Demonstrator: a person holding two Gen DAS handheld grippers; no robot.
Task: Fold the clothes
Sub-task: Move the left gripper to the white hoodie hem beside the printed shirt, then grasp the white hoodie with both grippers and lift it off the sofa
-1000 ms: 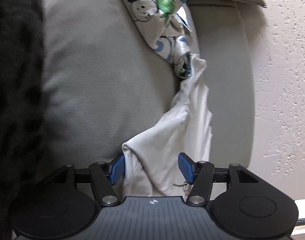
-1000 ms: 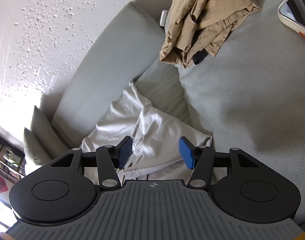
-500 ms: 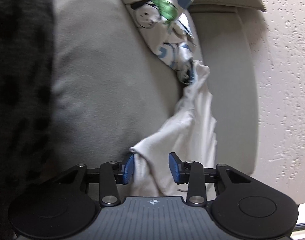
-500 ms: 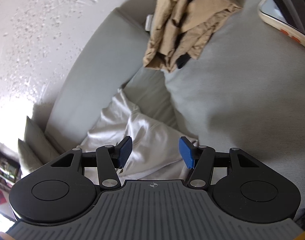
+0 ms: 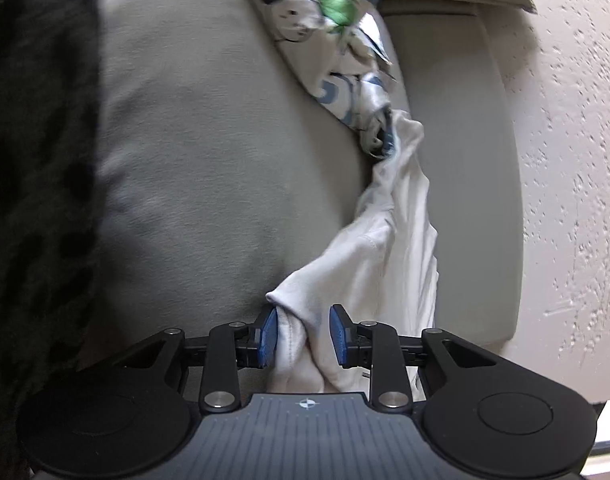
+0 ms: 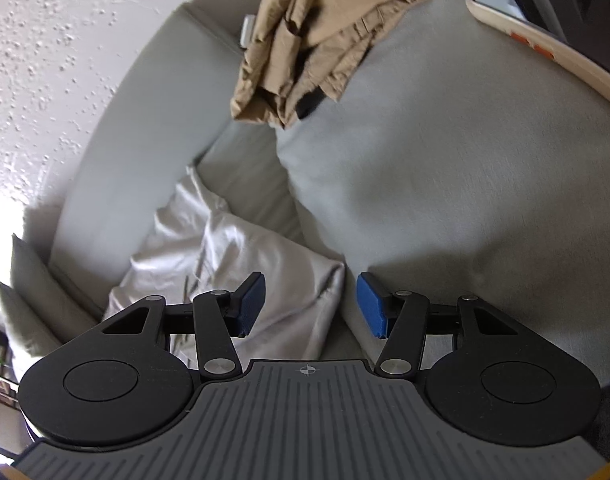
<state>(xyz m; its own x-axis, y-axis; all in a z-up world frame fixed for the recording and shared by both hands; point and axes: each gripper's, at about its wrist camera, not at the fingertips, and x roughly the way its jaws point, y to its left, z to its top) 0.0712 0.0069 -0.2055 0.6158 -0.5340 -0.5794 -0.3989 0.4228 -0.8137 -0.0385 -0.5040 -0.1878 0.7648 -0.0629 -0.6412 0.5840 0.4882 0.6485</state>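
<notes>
A white garment (image 5: pixel 389 248) lies crumpled in the gap between a grey sofa cushion (image 5: pixel 209 152) and the sofa back. My left gripper (image 5: pixel 303 334) has its blue pads closing on a bunched corner of it, cloth filling the gap between them. In the right wrist view the same white garment (image 6: pixel 241 256) lies bunched by the cushion edge. My right gripper (image 6: pixel 311 304) is open, with a fold of the garment between its jaws, untouched on the right side.
A patterned white, blue and green garment (image 5: pixel 329 32) lies beyond the white one. A crumpled tan garment (image 6: pixel 317 32) sits on the sofa back. A phone (image 6: pixel 545 20) lies on the cushion (image 6: pixel 465 168) at top right. A dark spotted fabric (image 5: pixel 33 200) fills the left. A textured wall (image 5: pixel 577 160) stands right.
My left gripper's jaws have narrowed onto the white garment's corner. My right gripper has moved forward and rightward over the garment, still open.
</notes>
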